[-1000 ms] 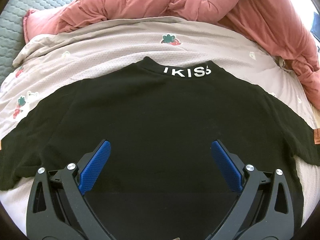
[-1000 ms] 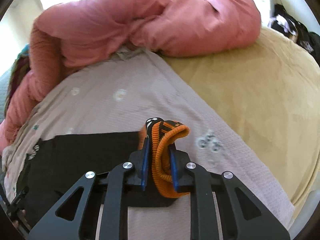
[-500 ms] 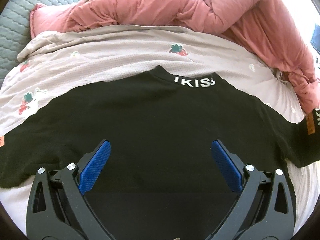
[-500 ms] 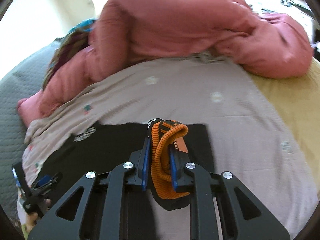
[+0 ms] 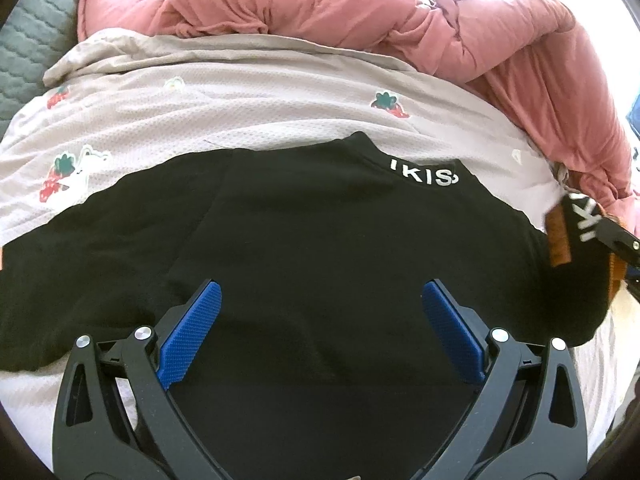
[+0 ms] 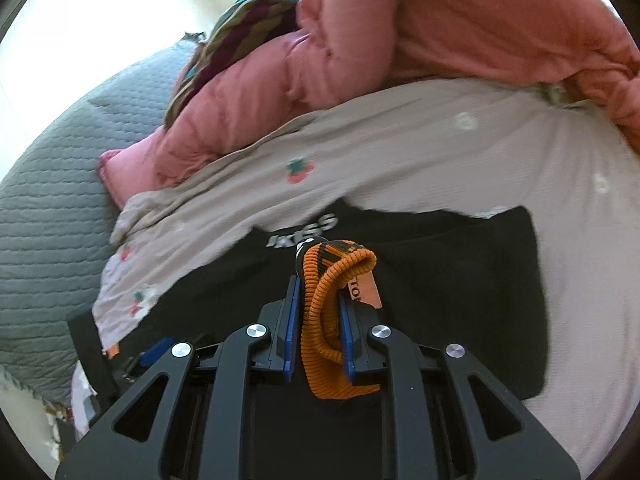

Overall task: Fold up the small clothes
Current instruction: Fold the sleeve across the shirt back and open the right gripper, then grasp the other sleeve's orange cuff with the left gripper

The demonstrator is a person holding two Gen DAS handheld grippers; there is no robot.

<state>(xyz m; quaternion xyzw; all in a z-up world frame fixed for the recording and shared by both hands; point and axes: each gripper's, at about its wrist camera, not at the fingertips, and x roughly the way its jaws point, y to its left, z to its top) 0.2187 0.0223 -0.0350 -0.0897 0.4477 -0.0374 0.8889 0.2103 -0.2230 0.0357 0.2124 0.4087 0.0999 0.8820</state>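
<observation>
Left wrist view: mounted behind the left claw (image 5: pixel 318 334), angled down at the bed, close over the black shirt (image 5: pixel 320 248); pink duvet (image 5: pixel 360 12) at top. Right wrist view: behind the right claw (image 6: pixel 318 320), also tilted down, close, facing leftward across the bed. Shared: shirt collar lettering (image 5: pixel 424 174) (image 6: pixel 302 234), strawberry-print sheet (image 5: pixel 280 108) (image 6: pixel 400 168), duvet, grey quilt (image 5: pixel 24 52) (image 6: pixel 48 216).

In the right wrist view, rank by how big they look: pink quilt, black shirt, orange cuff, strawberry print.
1. Pink quilt and black shirt: alike, unranked.
2. Orange cuff, pinched in the right tongs; nearness inflates it.
3. Strawberry print.
</observation>
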